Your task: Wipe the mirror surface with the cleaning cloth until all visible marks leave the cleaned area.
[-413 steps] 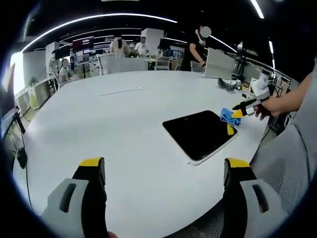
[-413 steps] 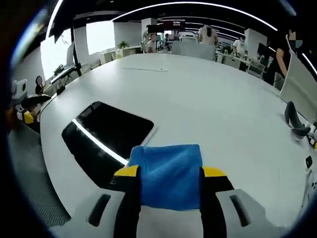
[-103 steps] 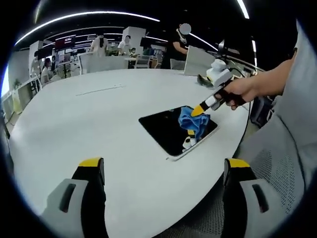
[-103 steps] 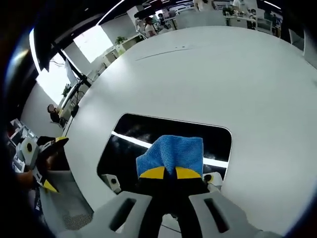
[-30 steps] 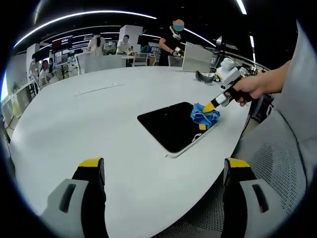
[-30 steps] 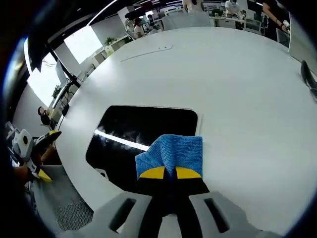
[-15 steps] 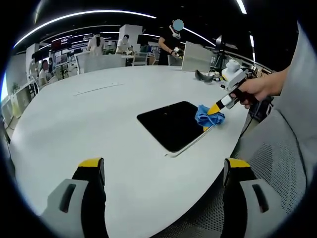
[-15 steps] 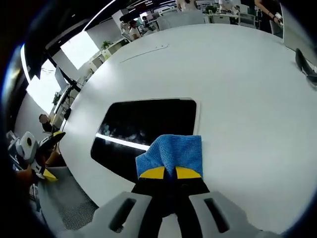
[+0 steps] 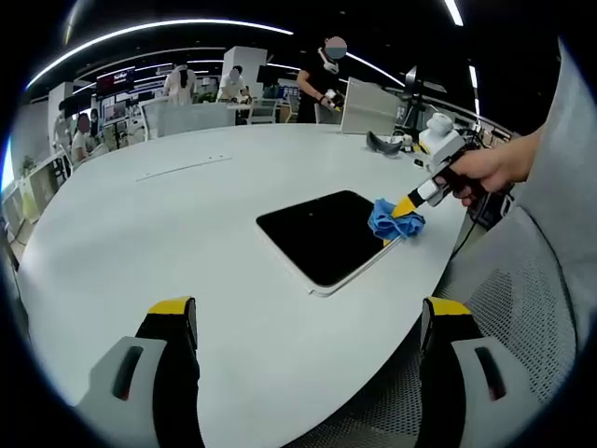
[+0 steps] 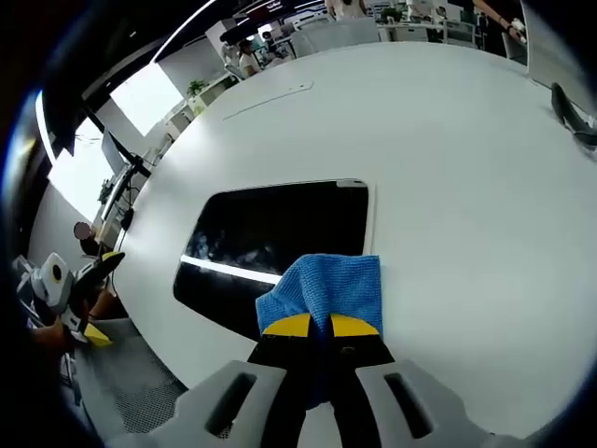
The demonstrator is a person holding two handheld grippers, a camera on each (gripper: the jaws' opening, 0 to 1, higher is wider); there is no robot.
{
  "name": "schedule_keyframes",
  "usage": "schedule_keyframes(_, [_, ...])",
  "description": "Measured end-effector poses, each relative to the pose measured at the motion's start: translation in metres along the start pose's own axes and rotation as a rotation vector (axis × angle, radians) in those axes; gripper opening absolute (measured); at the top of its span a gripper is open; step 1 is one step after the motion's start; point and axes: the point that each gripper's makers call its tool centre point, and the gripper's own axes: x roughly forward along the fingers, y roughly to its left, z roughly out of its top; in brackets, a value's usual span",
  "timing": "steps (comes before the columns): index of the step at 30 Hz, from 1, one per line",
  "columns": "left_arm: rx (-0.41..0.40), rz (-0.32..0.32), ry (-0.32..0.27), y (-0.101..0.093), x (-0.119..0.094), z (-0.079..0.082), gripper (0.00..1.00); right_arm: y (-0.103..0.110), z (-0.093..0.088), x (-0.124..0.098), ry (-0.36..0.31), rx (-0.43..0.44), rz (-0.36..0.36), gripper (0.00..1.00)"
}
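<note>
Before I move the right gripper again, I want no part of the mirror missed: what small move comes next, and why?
Probably draw the blue cloth back across the mirror. The right gripper pinches it at the mirror's edge, and faint smudges seem to remain near the light streak.

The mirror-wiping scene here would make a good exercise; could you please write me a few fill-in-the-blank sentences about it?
1. The right gripper is shut on a cloth whose colour is ____.
2. The mirror lies flat on a ____ table.
3. The left gripper has its jaws ____ and holds nothing.
4. In the left gripper view, the cloth sits at the mirror's ____.

Missing words: blue; white; open; edge
</note>
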Motion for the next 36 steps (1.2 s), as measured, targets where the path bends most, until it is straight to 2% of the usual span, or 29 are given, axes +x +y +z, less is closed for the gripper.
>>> schedule_keyframes(20, [-0.001,-0.007,0.006,-0.001,0.0,0.0,0.99,0.03,0.005,0.016,0.012,0.007,0.032,0.0])
schedule_keyframes(36, [0.001,-0.016,0.013,-0.003,0.001,-0.002,0.99,0.045,0.008,0.024,0.009,0.017,0.05,0.0])
